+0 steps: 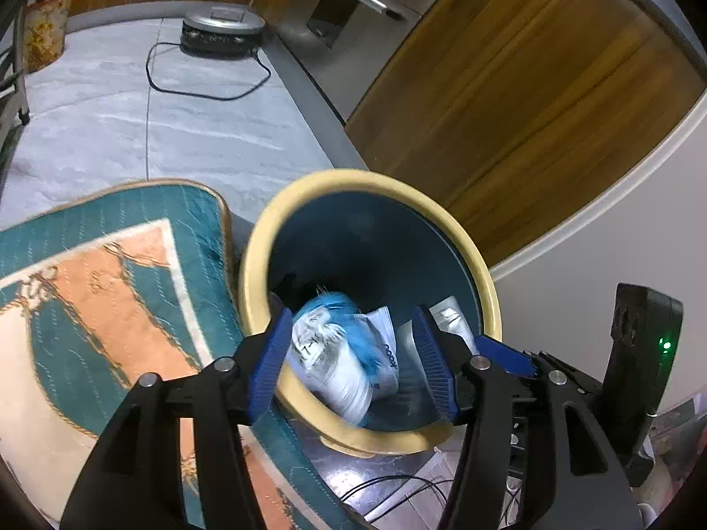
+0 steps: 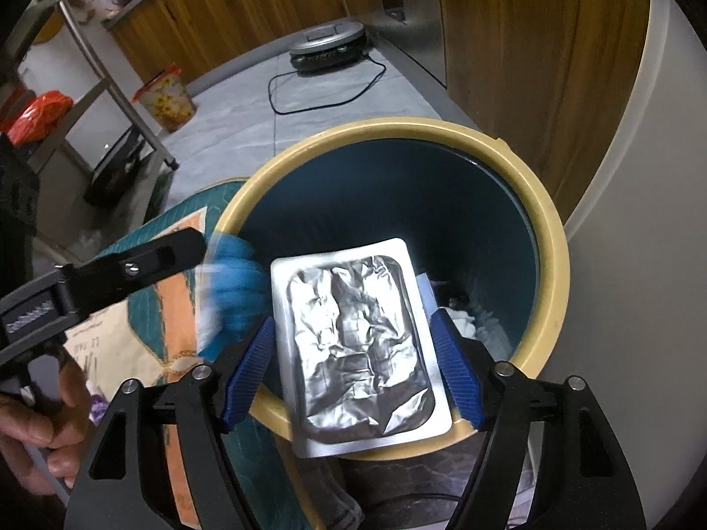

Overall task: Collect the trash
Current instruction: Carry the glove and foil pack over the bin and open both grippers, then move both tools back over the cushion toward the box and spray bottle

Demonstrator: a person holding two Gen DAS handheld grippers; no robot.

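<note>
Blue-padded fingers of the right gripper point(image 2: 353, 369) stand apart on either side of a crumpled foil blister pack point(image 2: 360, 360), over the near rim of the bin point(image 2: 548, 238); whether they touch it I cannot tell. Spread just as wide, the left gripper point(image 1: 353, 357) hangs over the same yellow-rimmed bin point(image 1: 256, 260), a blurred blue-and-white wrapper point(image 1: 331, 344) between its pads. Beside the bin lies a teal rug point(image 1: 110, 274); farther off a robot vacuum point(image 1: 223, 31) sits on grey floor.

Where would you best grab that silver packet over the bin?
Pinch the silver packet by the sealed border at its near short end, one finger above, one below, coming from the near side of the bin. It is thin and faces up; squeezed edge to edge by the right gripper, it would probably buckle.
</note>
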